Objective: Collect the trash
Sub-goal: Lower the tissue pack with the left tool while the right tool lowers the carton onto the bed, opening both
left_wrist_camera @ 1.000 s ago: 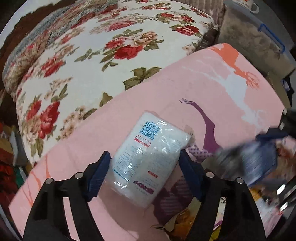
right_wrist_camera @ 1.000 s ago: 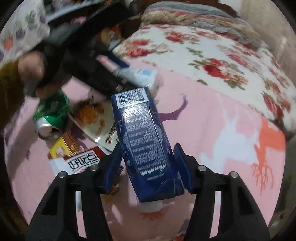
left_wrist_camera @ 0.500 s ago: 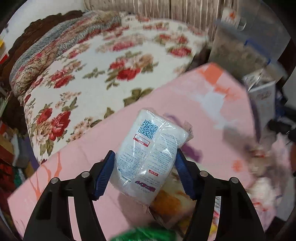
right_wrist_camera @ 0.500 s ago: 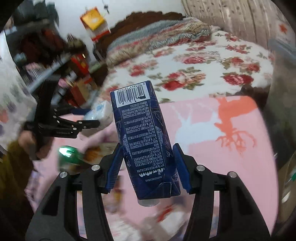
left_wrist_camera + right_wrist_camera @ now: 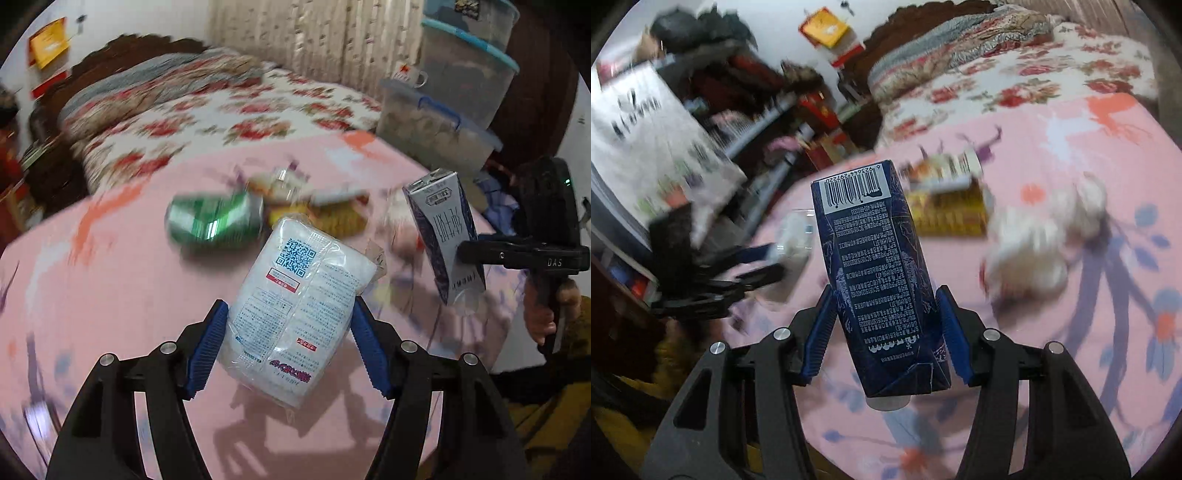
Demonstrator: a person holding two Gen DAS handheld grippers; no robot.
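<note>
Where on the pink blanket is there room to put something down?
The pink blanket lies bare in front of and left of the green can, up to the flowered bedspread. Behind the can it is crowded: yellow wrappers lie bunched, with crumpled white tissue beside them.

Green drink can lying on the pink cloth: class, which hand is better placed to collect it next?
Neither yet, probably the left. The green drink can lies just beyond the left gripper, but that grips a white plastic packet; the right gripper grips a dark blue carton.
</note>
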